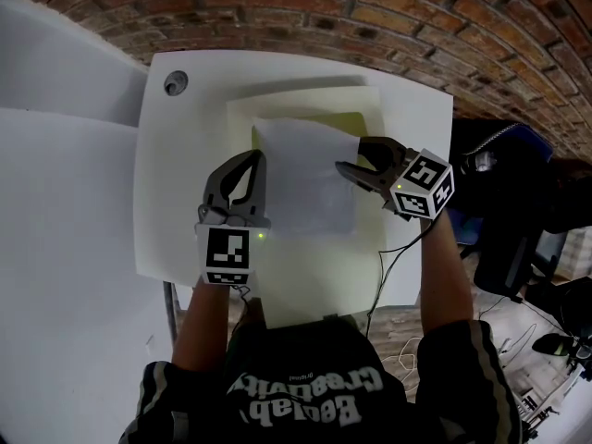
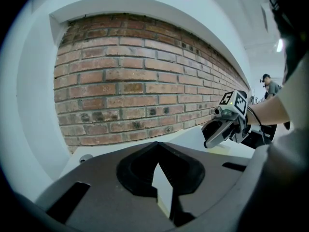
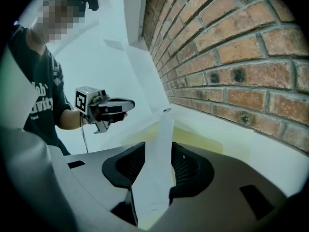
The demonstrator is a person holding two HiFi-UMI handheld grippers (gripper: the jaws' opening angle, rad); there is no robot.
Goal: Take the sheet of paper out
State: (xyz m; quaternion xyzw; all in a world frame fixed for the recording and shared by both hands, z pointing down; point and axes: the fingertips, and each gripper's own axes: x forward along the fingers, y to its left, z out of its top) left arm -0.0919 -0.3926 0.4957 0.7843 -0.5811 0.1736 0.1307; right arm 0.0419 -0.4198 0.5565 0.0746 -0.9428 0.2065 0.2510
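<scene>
A white sheet of paper [image 1: 305, 178] hangs over a pale yellow folder [image 1: 356, 123] on the white table [image 1: 176, 239]. My left gripper [image 1: 254, 162] is at the sheet's left edge. In the left gripper view its jaws stand nearly together with a thin white strip of the paper [image 2: 163, 190] between them. My right gripper [image 1: 350, 169] is at the sheet's right edge. In the right gripper view the paper [image 3: 157, 168] runs edge-on through a wider gap and the pads do not press it. Across the sheet I see the left gripper [image 3: 123, 104] and the folder [image 3: 193, 137].
A brick wall [image 1: 388, 7] runs along the table's far side. A round grommet [image 1: 176, 82] sits in the table's far left corner. A cable [image 1: 388, 266] hangs off the near right edge. Dark chairs and gear [image 1: 518, 248] stand to the right.
</scene>
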